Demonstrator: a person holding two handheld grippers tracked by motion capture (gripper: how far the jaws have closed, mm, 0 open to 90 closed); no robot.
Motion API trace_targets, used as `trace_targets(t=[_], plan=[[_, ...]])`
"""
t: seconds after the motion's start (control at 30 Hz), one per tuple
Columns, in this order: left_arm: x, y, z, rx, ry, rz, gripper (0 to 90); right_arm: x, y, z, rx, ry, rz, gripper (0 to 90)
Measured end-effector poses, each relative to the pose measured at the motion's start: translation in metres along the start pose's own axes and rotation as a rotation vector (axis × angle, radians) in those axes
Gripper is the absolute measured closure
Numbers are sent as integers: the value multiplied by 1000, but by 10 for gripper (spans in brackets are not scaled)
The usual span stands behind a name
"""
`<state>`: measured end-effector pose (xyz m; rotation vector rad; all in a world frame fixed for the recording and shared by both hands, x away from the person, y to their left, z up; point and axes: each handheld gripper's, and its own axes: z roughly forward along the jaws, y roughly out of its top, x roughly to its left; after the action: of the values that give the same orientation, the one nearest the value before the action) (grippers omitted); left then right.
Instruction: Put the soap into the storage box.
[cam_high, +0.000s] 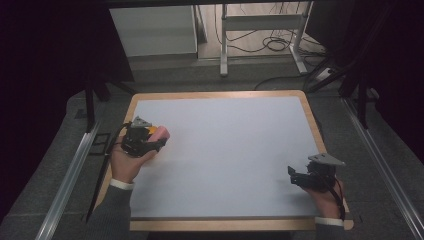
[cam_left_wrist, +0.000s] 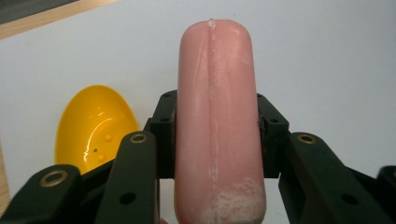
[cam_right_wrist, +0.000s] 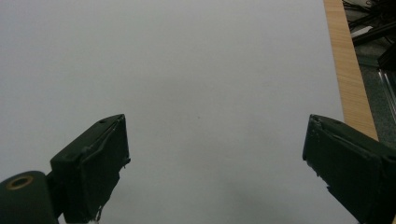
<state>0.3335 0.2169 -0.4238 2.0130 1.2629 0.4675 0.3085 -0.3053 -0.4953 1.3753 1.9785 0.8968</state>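
A pink sausage (cam_left_wrist: 215, 116) stands lengthwise between the jaws of my left gripper (cam_left_wrist: 215, 135), and both black pads press on its sides. In the high view the left gripper (cam_high: 150, 137) is at the left side of the white mat, with the sausage (cam_high: 161, 133) sticking out of its front. A yellow spoon-like bowl (cam_left_wrist: 93, 128) lies on the mat just left of the held sausage; a bit of yellow (cam_high: 150, 129) shows beside the gripper from above. My right gripper (cam_right_wrist: 215, 163) is open over bare mat, and it sits at the near right corner (cam_high: 296, 176).
The white mat (cam_high: 230, 150) covers a wooden board whose light rim (cam_high: 315, 125) shows all round. Beyond the board are grey floor, metal rails on both sides, a table frame and loose cables at the back.
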Motion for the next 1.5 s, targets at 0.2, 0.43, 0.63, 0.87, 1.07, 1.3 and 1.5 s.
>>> trace_targets(t=[0.2,0.43,0.63,0.87,1.07,1.3,1.5], plan=[[6,0,2,-8,12,-12,600,-1,0,0,-2,-4,3,68],[15,-1,5,9,29,-26,600,-1,0,0,-1,-5,2,68],[20,-1,6,12,43,-35,600,-1,0,0,1,-8,3,68],[25,-1,7,15,49,-45,599,-1,0,0,0,-9,5,68],[29,-2,9,27,59,-52,599,-2,-1,0,5,-9,10,68],[34,-4,10,37,68,-61,600,-1,0,0,3,-6,7,68],[39,-5,14,45,73,-76,600,-1,-1,0,5,-7,9,68]])
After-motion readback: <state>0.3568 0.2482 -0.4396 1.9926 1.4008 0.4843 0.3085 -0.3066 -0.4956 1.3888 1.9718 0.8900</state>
